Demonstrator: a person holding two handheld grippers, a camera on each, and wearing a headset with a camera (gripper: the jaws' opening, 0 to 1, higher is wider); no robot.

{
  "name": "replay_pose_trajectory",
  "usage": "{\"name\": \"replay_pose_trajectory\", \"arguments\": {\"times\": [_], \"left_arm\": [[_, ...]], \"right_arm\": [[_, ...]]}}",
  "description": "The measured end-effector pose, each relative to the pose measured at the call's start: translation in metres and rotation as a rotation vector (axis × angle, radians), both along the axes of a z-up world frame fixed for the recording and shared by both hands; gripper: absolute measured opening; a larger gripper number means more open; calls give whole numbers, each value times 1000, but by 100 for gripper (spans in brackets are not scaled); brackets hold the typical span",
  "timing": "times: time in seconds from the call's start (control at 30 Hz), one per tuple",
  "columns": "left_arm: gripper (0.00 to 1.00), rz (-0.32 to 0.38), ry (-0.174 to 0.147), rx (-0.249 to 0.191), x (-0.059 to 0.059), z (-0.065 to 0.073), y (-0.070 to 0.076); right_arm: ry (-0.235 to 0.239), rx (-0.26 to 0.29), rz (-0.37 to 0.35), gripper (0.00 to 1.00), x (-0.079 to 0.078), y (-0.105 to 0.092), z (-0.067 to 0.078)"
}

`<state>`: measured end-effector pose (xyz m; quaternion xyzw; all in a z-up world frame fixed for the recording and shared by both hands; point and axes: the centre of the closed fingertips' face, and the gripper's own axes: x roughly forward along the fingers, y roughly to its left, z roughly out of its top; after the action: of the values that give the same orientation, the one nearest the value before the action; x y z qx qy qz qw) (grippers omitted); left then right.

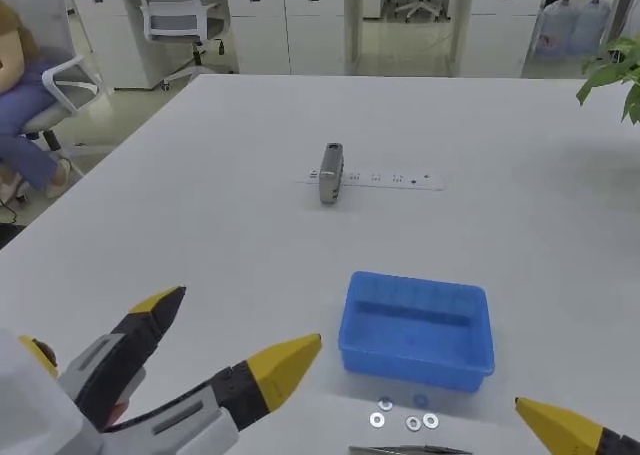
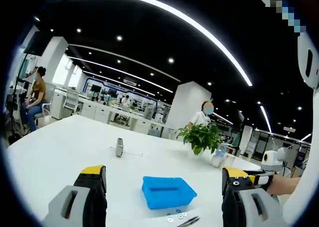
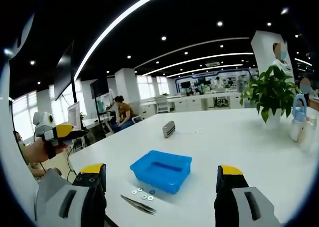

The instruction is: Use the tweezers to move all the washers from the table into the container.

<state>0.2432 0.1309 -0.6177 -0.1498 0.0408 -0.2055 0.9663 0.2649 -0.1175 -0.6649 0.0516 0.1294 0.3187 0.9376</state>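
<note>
Left gripper view: left gripper (image 2: 163,172) at 6 o'clock, grey jaws with yellow tips spread wide, gripping nothing. Blue plastic container (image 2: 167,191), rectangular and open-topped, between the jaws on matte white table (image 2: 60,147). Small flat ring-shaped washers (image 2: 174,217) at 6 o'clock of container, on the table just beside its near wall. Thin metal tweezers (image 2: 188,220) flat on the table right by them. Grey oblong block (image 2: 119,147) at 11 o'clock of container, well apart. Leafy potted plant (image 2: 201,137) at 1 o'clock.

Right gripper view: right gripper (image 3: 161,170) also wide open, holding nothing. Washers at 7 o'clock of container, outside it; tweezers just past them, nearer the camera.

Head view: container at 5 o'clock of centre. Washers loose at its 6 o'clock; tweezers at bottom edge. White power strip (image 1: 375,179) at 12 o'clock, block across its left end; print on strip too small to read.
</note>
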Motion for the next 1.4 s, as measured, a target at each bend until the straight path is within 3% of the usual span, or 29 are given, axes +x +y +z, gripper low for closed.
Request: {"name": "replay_pose_trajectory", "arguments": {"times": [0.7,1.4], "left_arm": [[99,-2,10,-12,-2,-2,0],[98,-21,30,11,-1,-8,-8]], "right_arm": [[5,-9,7,90,1,1,-2],[15,-13,0,88,0,1,-3]]}}
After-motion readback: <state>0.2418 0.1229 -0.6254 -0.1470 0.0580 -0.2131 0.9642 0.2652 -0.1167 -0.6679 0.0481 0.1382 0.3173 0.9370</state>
